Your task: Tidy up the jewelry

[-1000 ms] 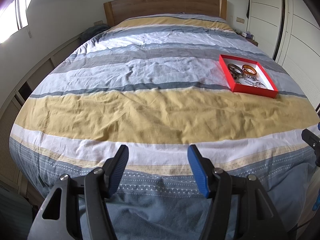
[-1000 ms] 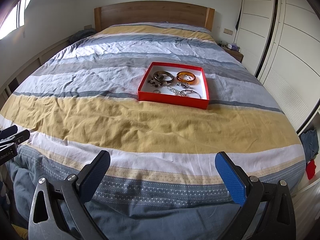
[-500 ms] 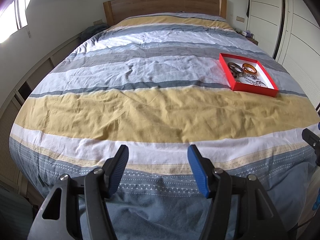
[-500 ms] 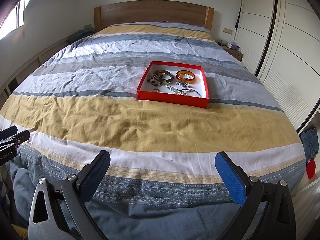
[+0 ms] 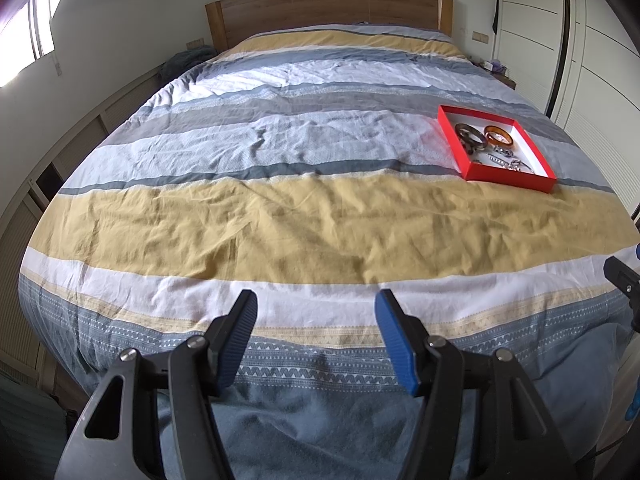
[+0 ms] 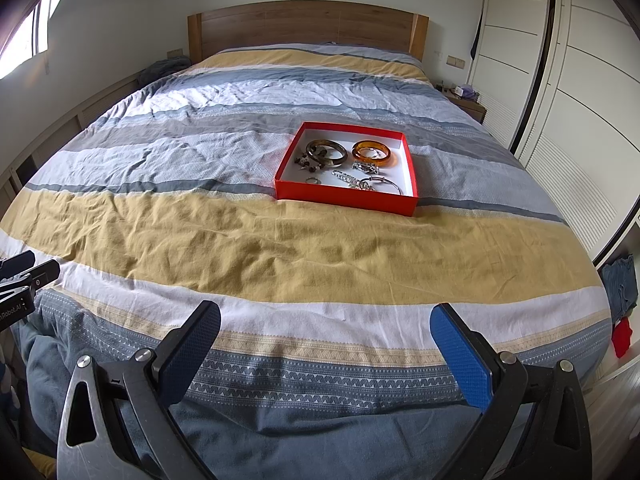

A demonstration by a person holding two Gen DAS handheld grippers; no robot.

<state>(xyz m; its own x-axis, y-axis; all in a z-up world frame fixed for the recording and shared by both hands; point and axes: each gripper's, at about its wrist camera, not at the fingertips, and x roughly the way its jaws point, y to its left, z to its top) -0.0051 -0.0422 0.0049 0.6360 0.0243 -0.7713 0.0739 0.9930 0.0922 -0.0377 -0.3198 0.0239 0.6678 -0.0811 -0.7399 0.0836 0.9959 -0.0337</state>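
A shallow red tray [image 6: 344, 196] with a white inside lies on the striped bed, ahead of my right gripper; it also shows at the far right in the left wrist view [image 5: 510, 178]. In it lie a dark mottled bangle [image 6: 326, 149], an orange bangle [image 6: 371, 153], a silver chain [image 6: 348, 178], a thin silver bangle [image 6: 380, 182], a small ring [image 6: 311, 180] and dark small pieces [image 6: 307, 163]. My right gripper [image 6: 325, 326] is open wide and empty at the bed's foot. My left gripper [image 5: 316, 312] is open and empty, to the tray's left.
The bed's striped duvet [image 6: 240, 236] is wrinkled, with a wooden headboard [image 6: 308, 24] at the far end. White wardrobe doors [image 6: 580, 92] line the right side. A nightstand [image 6: 466, 100] stands by the headboard. Clothes [image 6: 620, 284] lie on the floor at right.
Both views have shifted slightly: the tray sits a little higher and farther in frame. Both grippers stay open and empty.
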